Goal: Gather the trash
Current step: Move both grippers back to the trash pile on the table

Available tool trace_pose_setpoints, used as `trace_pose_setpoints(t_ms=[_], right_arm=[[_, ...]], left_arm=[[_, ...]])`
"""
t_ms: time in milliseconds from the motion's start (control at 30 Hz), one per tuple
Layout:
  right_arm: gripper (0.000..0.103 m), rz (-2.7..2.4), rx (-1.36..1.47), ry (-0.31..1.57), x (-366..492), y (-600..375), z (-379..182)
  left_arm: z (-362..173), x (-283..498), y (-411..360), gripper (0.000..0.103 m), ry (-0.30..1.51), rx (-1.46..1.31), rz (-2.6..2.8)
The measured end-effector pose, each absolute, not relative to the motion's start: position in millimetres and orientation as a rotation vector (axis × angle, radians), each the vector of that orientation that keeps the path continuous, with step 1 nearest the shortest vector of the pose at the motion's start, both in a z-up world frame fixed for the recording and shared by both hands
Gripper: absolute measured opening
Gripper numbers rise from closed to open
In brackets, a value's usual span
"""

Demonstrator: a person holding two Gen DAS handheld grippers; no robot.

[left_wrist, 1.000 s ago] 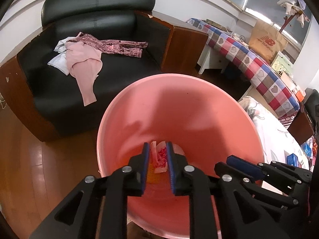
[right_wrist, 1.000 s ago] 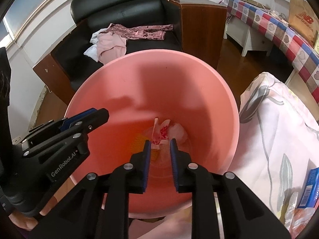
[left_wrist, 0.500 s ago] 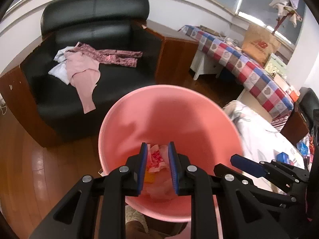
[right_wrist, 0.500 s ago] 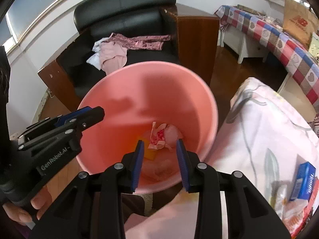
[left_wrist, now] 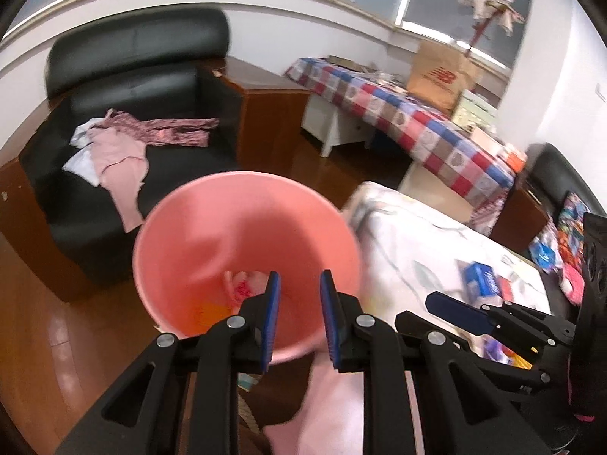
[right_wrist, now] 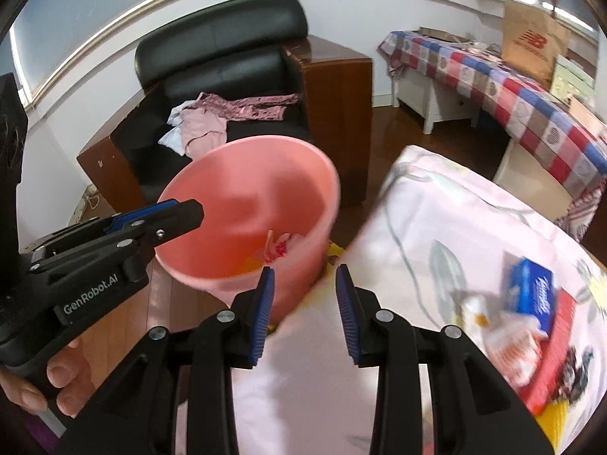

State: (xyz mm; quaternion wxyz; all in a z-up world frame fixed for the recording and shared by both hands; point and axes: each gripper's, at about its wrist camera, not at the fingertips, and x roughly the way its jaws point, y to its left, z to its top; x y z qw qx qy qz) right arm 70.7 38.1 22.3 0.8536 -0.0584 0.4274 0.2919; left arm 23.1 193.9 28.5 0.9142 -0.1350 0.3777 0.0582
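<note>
Both tools, left and right, gaped empty; pink bucket upright, mouth up, crumpled red-white wrappers inside.

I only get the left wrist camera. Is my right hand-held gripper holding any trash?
Observer: No. The right wrist camera shows the right hand-held gripper open, with nothing between its jaws.
Operator: Is there trash I can't see?
Observer: Maybe. Something yellow lies low between the pink bucket and the floral bedsheet; I cannot tell what it is.
Operator: Who holds my left one?
Observer: A person's hand grips the handle of the left hand-held gripper.
</note>
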Motion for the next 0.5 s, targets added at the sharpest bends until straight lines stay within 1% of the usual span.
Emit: trace_pose_setpoints(t_ms=[133,267,333,500], right_arm=[[0.034,0.557,-0.097,0.884,58,5,27],[0.034,0.494,-0.088,0.869,46,-30,26],[0.034,0.454,-0.084,0.866,39,-51,26],[0.034,0.356,-0.057,0.86,31,-100,25]], left_arm=[[31,19,165,0.021,0.786,-0.26,0.052],[31,16,131,0.028,0.796,-0.237,-0.025],[31,15,116,0.029,0.801,-0.231,-0.061],[23,17,77,0.03,0.83,-0.21,-0.137]])
